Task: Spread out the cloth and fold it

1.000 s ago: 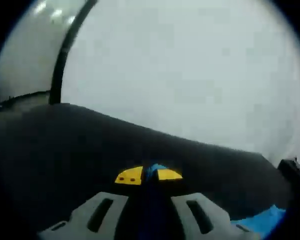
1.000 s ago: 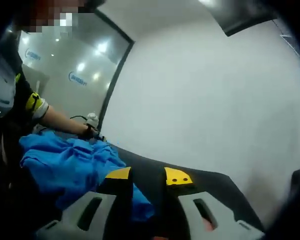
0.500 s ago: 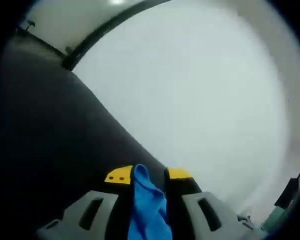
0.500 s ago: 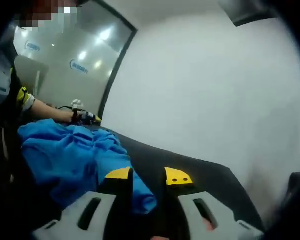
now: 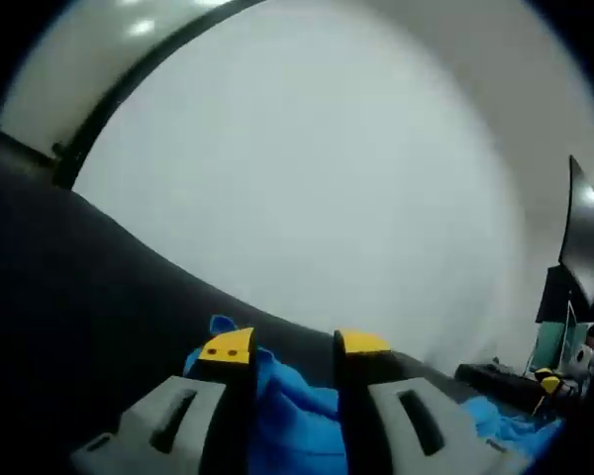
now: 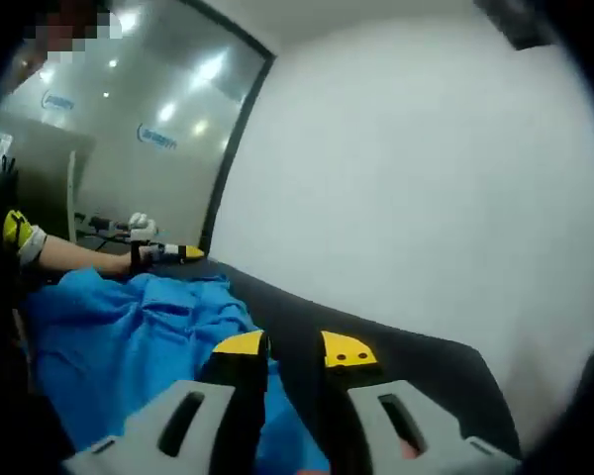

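Two grippers hold the blue cloth [image 6: 119, 346]. Nearest, the right gripper [image 6: 282, 348] pinches an edge between narrow jaws; the bunched cloth stretches toward nine o'clock across the dark table [image 6: 396, 361]. The left gripper [image 5: 290, 348], jaws parted, has cloth between them.

Each gripper, the left gripper [image 5: 289, 348] and the right gripper [image 6: 293, 348], has two grey jaws with dark slots and yellow tips; the right one's tip shows two small dark dots. Beside the blue cloth [image 6: 119, 332], the person's arm [image 6: 74, 255] wears a black sleeve [image 6: 18, 236] with a yellow patch and white cuff, plus a dark wrist strap.
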`<control>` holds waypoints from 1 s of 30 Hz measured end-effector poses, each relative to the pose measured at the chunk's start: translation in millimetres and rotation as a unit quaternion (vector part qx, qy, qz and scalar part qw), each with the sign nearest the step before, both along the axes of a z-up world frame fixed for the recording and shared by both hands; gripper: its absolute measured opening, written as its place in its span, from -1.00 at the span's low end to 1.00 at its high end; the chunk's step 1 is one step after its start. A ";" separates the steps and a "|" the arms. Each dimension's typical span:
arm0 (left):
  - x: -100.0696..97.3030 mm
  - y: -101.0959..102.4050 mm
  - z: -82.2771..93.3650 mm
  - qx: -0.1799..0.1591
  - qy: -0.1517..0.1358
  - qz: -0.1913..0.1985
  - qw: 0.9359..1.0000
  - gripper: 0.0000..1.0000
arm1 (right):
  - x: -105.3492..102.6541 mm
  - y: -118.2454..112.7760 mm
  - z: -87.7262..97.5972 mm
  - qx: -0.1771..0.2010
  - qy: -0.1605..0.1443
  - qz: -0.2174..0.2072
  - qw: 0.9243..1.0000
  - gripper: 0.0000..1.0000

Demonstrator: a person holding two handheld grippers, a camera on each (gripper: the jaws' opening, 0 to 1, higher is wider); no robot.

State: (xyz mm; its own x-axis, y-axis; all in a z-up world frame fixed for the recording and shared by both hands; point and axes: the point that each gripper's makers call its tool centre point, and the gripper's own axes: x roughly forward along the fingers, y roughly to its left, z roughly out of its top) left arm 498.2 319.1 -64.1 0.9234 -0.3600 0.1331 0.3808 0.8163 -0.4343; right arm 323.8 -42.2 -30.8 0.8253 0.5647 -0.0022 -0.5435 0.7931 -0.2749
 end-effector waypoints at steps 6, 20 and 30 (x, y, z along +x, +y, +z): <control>2.3 6.6 5.2 -0.024 -0.009 -0.001 1.000 -0.39 | 41.7 63.0 -7.6 -0.054 0.023 0.051 0.997 -0.67; -6.7 9.4 5.7 -0.022 -0.021 -0.001 1.000 -0.42 | 118.6 110.6 -89.0 -0.118 0.164 0.054 0.978 -0.94; -8.6 15.5 5.9 -0.027 -0.024 0.006 0.999 -0.43 | 129.6 -3.6 12.6 -0.013 0.089 -0.033 0.995 -0.99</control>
